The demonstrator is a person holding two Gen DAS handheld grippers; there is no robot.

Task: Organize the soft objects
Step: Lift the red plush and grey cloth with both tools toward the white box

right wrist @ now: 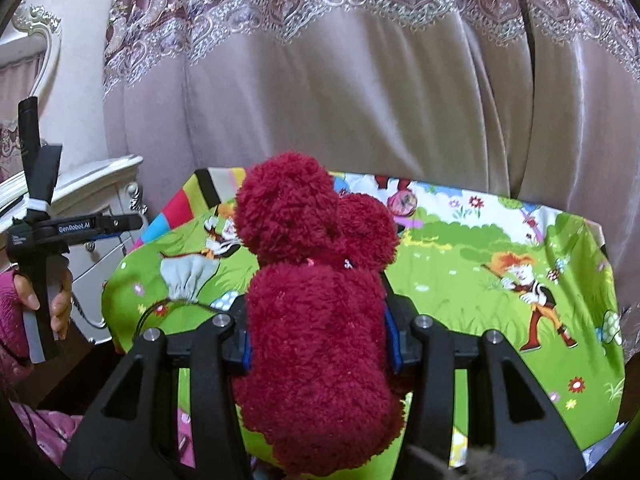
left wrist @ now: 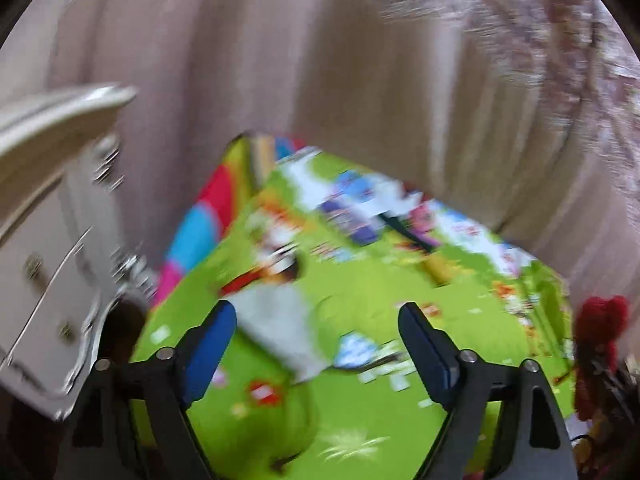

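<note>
A: Status on the right gripper (right wrist: 316, 344)?

B: Tongs pinching the red plush toy (right wrist: 316, 304) round its body, head and ears sticking up past the fingertips. Held above the near edge of the cartoon play mat (right wrist: 500, 320), prob. so it clears the mat while being carried to wherever it's meant to go. My read, not confirmed.

A: Left gripper (left wrist: 316, 344)?

B: Tongs spread wide, nothing btwn them. Left-wrist view is blurred. Hovers over the mat's left half, near the white dresser (left wrist: 48, 248) that stands just beside the mat's left edge. Looks free to take the next item.

A: Counts?

B: Soft toys: 1 seen, the red one. Grippers: 2. Mats: 1, folded w/ a striped underside showing at its far-left corner. Dressers: 1. Pink curtain (right wrist: 360, 92) w/ lace trim hangs directly behind the mat.

A: Other soft items?

B: None I can make out on the mat.
</note>
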